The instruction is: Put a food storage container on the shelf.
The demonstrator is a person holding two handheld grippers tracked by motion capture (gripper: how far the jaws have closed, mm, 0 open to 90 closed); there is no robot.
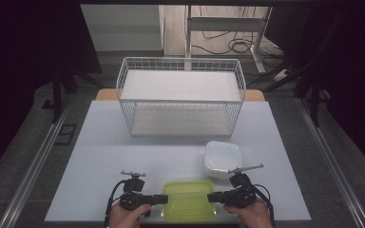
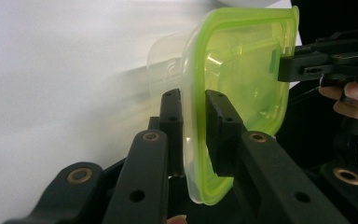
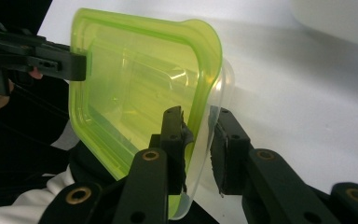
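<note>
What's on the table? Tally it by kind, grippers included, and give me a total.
Green-lidded clear containers: 1
White containers: 1
White wire baskets: 1
Grippers: 2, left gripper and right gripper, each clamped on a rim of the green-lidded one
Total: 5

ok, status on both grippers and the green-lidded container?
Left gripper shut on green-lidded container, left rim. Right gripper clamped on its right rim. White tub sits just behind, wire basket farther back; neither touching.

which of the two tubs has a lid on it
The green-lidded tub between the left gripper and right gripper; the white tub is open.
</note>
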